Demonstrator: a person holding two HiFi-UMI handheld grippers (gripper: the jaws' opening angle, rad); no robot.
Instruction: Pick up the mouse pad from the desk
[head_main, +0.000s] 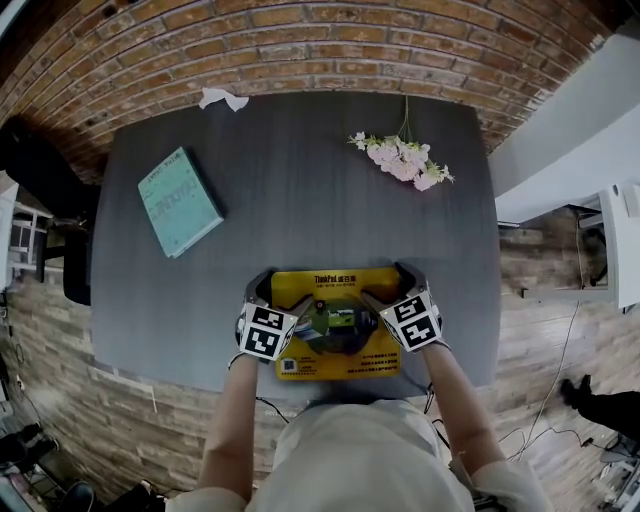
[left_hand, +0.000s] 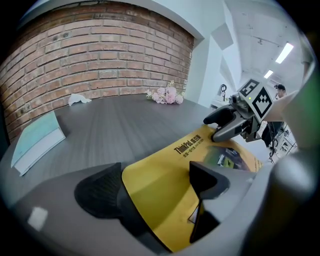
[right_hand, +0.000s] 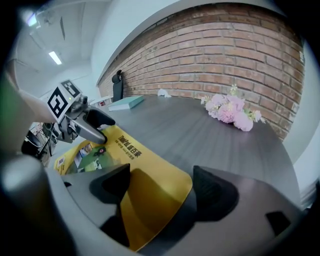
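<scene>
A yellow mouse pad (head_main: 332, 283) with a dark picture in its middle lies flat on the dark grey desk (head_main: 300, 190), close to the front edge. My left gripper (head_main: 283, 295) stands open over the pad's far left corner; in the left gripper view (left_hand: 155, 182) that yellow corner (left_hand: 160, 167) lies between the spread jaws, which do not press on it. My right gripper (head_main: 388, 287) is open at the far right corner, and the right gripper view (right_hand: 165, 187) shows that corner (right_hand: 145, 167) lying between its jaws in the same way. Each gripper shows in the other's view, tips low on the pad.
A teal book (head_main: 180, 200) lies at the desk's left. Pink flowers (head_main: 405, 158) lie at the far right, and a crumpled white paper (head_main: 222, 98) sits at the far edge by the brick wall. The person stands against the desk's front edge.
</scene>
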